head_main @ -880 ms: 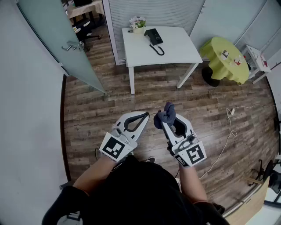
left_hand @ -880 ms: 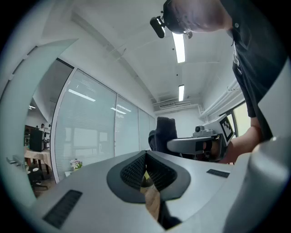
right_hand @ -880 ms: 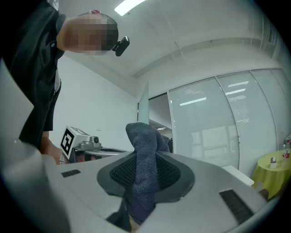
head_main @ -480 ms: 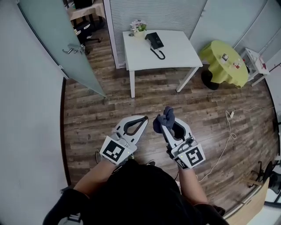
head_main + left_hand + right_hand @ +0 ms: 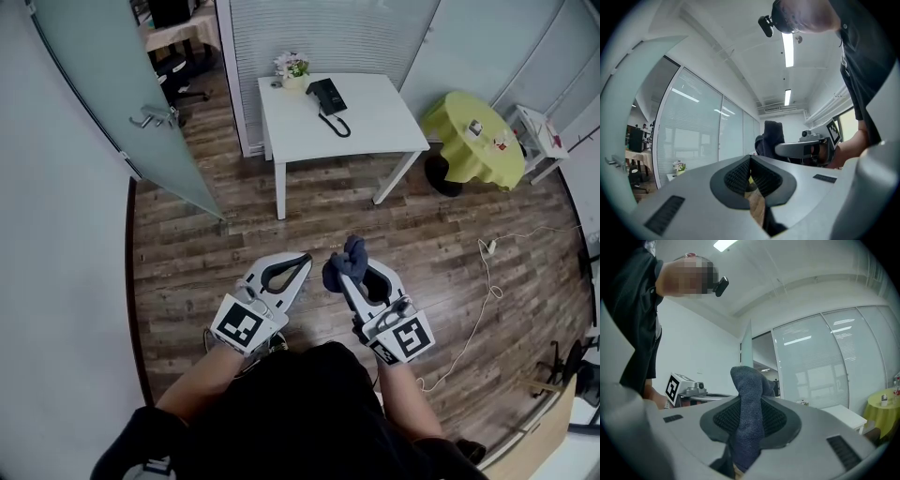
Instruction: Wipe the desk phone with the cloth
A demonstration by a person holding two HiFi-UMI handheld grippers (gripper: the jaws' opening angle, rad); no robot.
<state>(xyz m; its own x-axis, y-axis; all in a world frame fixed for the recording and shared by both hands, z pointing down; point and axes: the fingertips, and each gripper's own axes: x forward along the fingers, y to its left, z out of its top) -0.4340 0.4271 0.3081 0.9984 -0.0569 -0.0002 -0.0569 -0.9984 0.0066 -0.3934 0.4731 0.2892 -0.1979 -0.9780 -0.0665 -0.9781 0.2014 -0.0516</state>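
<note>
Your right gripper clenches a fuzzy dark-blue cloth in ribbed jaws; your left gripper is clenched empty; black desk phone on white bench

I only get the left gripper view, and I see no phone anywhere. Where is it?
Observer: The phone sits on the white table, well ahead of both grippers.
Operator: Is the cloth properly held?
Observer: Yes. The right gripper view shows the right gripper shut on the cloth, which sticks up past the jaws.
Operator: Anything loose by the phone?
Observer: Its cord lies looped on the table on the phone's near side.
</note>
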